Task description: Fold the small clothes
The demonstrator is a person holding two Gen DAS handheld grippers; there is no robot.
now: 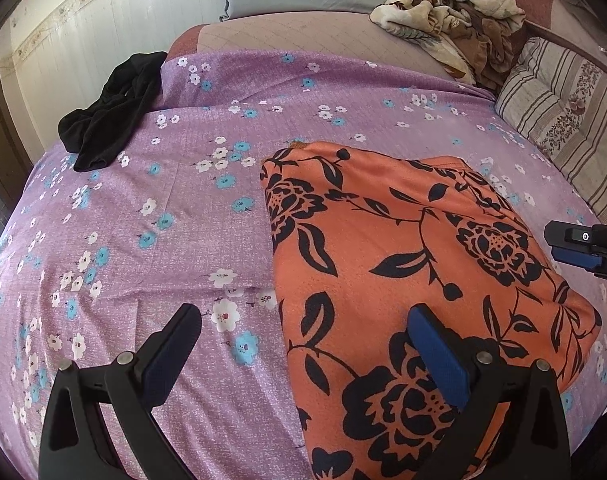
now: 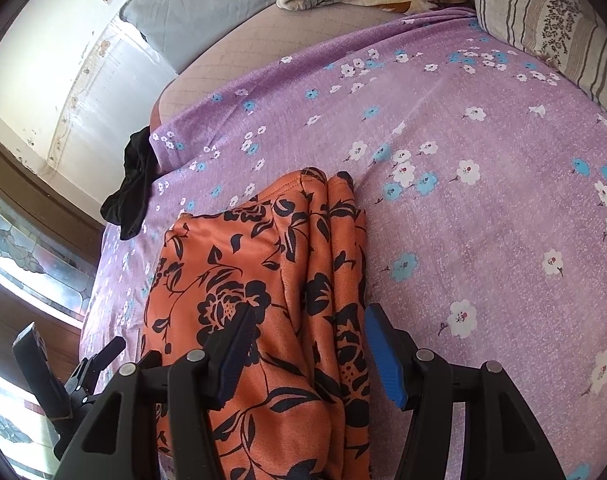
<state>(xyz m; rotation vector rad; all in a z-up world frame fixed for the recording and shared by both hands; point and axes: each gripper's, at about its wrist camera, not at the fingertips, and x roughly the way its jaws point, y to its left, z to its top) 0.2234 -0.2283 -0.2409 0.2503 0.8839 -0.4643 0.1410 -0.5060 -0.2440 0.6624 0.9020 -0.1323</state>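
Orange floral garment (image 1: 403,264) lies folded on purple bedsheet (image 1: 183,220), toward bed's near edge. Left gripper (image 1: 303,344) spread wide, straddling garment's left edge; right gripper (image 2: 307,344) wide over stacked right-edge layers (image 2: 339,264). Risk: pinching only top layer, dragging fold apart.

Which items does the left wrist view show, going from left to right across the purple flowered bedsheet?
Crumpled black garment → folded orange cloth with black flower print → striped beige pillow, all on the purple flowered bedsheet.
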